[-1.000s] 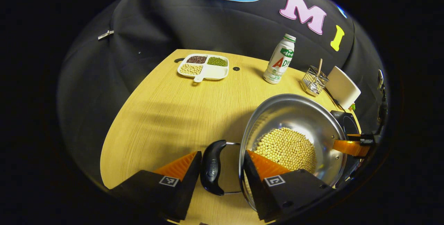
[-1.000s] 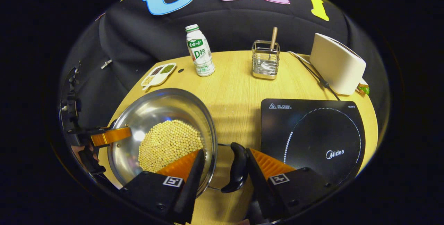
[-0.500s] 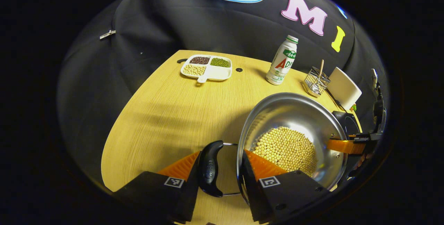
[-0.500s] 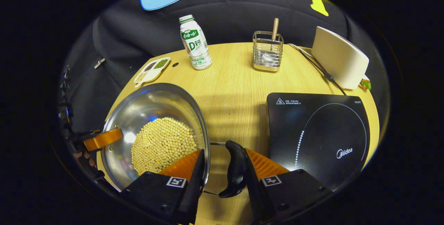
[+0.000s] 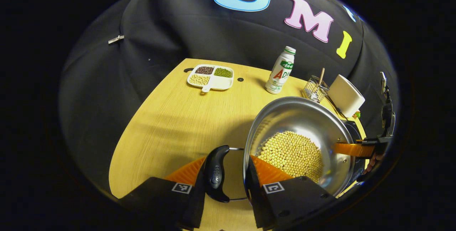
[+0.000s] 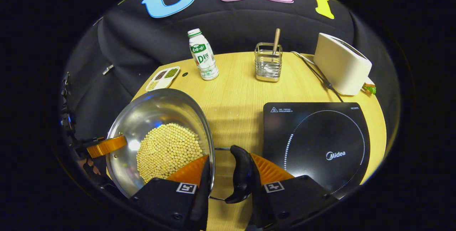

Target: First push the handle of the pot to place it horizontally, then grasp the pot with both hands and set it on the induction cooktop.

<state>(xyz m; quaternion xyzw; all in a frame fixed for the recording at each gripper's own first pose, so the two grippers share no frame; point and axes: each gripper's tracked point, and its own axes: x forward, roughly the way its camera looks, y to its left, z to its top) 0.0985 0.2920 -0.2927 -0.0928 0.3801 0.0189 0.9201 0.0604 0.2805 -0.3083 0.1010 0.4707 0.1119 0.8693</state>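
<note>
Left gripper view
Left gripper: seen at the bottom, jaws narrowed around the pot's left handle; one finger is pressed against the handle's outer side, the other is set inside the pot's rim, over the beans.
Pot: a steel pot filled with pale beans, held near the tabletop's near edge; whether it rests on the wood cannot be told.
Right gripper, farther off: seen at the pot's far rim, with part of a hand behind it.
Table: a divided dish of beans is placed at the far edge, a bottle beside it, then a wire holder and a white appliance toward the far right corner.

Right gripper view
Right gripper: jaws narrowed around the pot's right handle; one finger lies against the handle's outer side, the other inside the rim.
Pot: shown at the left, over the tabletop's near left part, well short of the cooktop.
Induction cooktop: a black slab lying at the tabletop's right side, just beside the right handle.
Left gripper, farther off: gripping the pot's far rim.
Far edge: bottle, wire holder with a wooden handle in it, white appliance with its cord.
</note>
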